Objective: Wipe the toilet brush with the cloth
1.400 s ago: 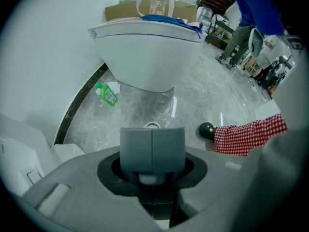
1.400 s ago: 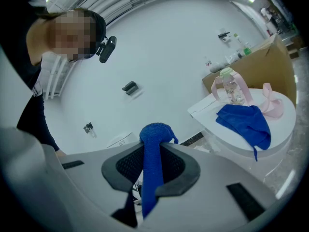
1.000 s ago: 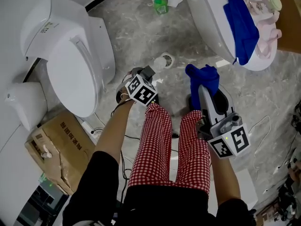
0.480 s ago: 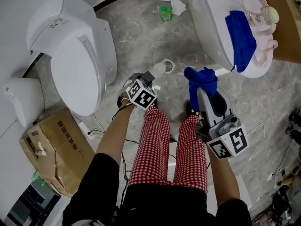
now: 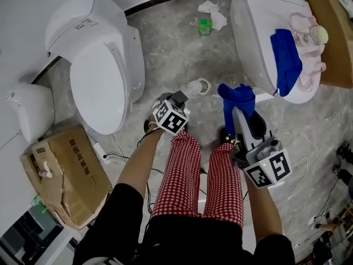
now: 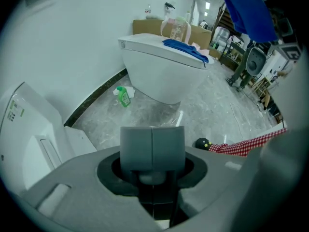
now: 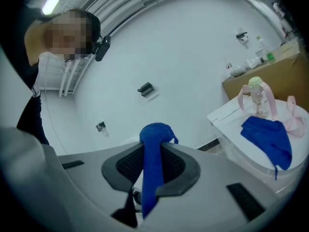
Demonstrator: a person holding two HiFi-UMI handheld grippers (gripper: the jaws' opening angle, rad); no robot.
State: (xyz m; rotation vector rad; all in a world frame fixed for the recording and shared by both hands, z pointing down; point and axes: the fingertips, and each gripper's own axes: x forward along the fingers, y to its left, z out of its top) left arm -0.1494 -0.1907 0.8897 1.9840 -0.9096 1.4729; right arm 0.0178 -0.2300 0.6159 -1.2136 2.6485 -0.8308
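Note:
My left gripper (image 5: 177, 100) points steeply down in front of the person's knees. It is shut on the grey handle (image 6: 152, 146) of the toilet brush (image 5: 180, 96). The brush's white far end (image 5: 194, 86) shows just past the jaws, above the floor. My right gripper (image 5: 238, 109) is held about level to the right of it, shut on a blue cloth (image 5: 237, 94) that bunches over its tips. In the right gripper view the cloth (image 7: 154, 153) runs as a strip between the dark pads. Cloth and brush are a short way apart.
A white toilet (image 5: 105, 76) stands at the left and a second one (image 5: 251, 35) at the upper right, with another blue cloth (image 5: 288, 59) and a pink bottle (image 5: 309, 35) on it. A green bottle (image 5: 204, 26), cardboard box (image 5: 60, 170) and white bin (image 5: 30, 112) stand around.
Both grippers have risen a little, and the head view has shifted. The left still holds the brush, the right the cloth.

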